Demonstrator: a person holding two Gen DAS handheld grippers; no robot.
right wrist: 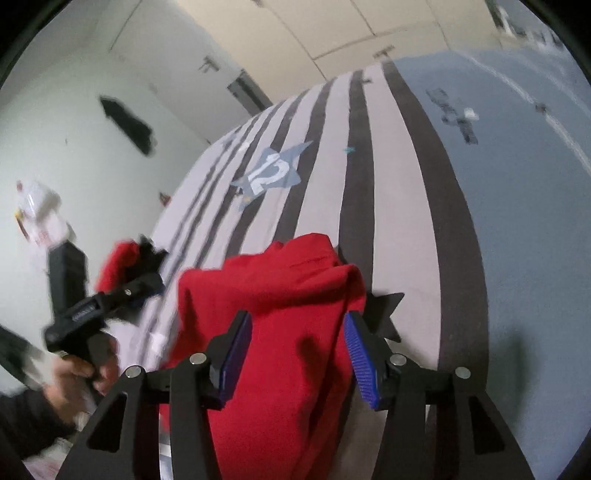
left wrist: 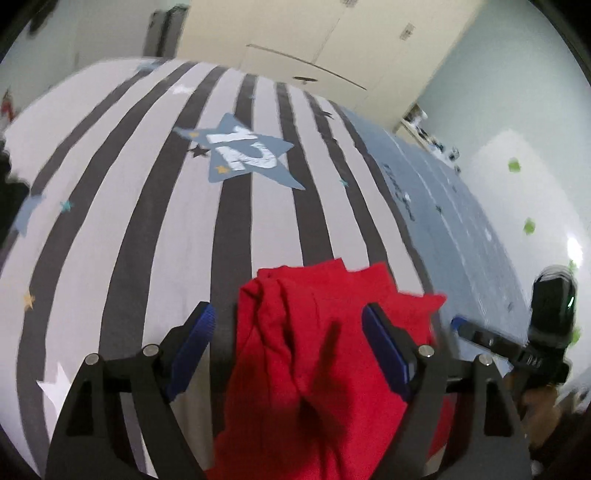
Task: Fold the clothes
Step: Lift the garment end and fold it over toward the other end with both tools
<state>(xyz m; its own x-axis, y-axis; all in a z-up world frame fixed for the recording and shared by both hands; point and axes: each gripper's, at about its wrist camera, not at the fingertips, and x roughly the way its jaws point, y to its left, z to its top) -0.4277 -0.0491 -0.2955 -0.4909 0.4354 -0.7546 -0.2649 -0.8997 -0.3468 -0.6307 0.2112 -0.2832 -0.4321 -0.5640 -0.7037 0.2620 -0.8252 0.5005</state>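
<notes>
The red garment [left wrist: 325,354] is released between both parted hand-held grippers [left wrist: 288,347] [right wrist: 297,350]; nothing is gripped, so the fold could be dragged open on withdrawal across the bed [left wrist: 147,229]

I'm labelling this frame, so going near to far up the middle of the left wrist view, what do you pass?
Left gripper, jaws open, either side of the red garment → striped bedspread → blue star patch with the 12 → cream wardrobe doors.
</notes>
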